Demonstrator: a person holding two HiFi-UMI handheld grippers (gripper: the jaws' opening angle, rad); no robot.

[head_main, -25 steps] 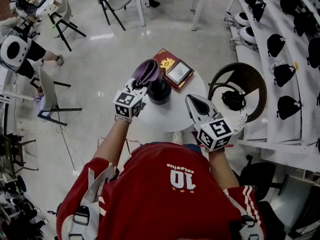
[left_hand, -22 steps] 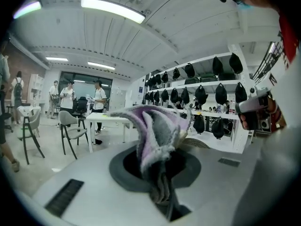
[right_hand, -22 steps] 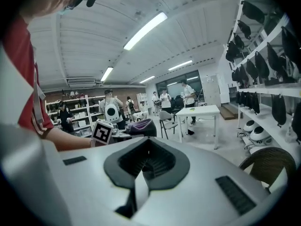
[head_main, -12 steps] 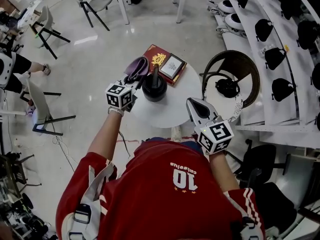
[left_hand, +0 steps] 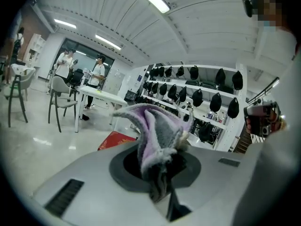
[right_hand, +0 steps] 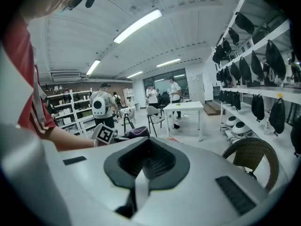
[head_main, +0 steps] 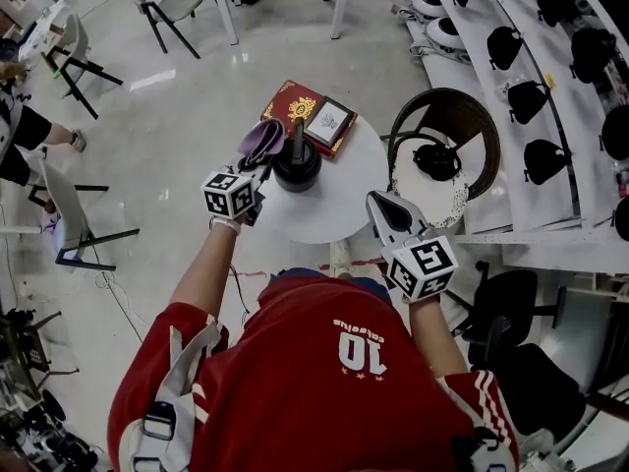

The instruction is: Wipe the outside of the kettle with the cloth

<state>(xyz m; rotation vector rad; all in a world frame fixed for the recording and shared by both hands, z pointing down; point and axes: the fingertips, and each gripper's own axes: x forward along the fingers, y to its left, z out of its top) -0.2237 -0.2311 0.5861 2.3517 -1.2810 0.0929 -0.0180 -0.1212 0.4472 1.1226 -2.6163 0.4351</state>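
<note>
– What's gripped?
– The left tool (head_main: 257,167) pinches the purple cloth (head_main: 261,140). The right tool (head_main: 381,201) is closed on nothing, at the round tabletop's (head_main: 334,209) edge.
– The kettle?
– The black kettle (head_main: 297,164) stands on the tabletop, just beside the cloth, near a red book (head_main: 292,105).

right gripper (right_hand: 143,173) closed, empty, wicker chair (right_hand: 251,157)

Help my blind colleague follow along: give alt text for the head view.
The left gripper holds a purple cloth beside a black kettle on a round white table, seen from above. The right gripper, shut and empty, hovers near the table's edge.
</note>
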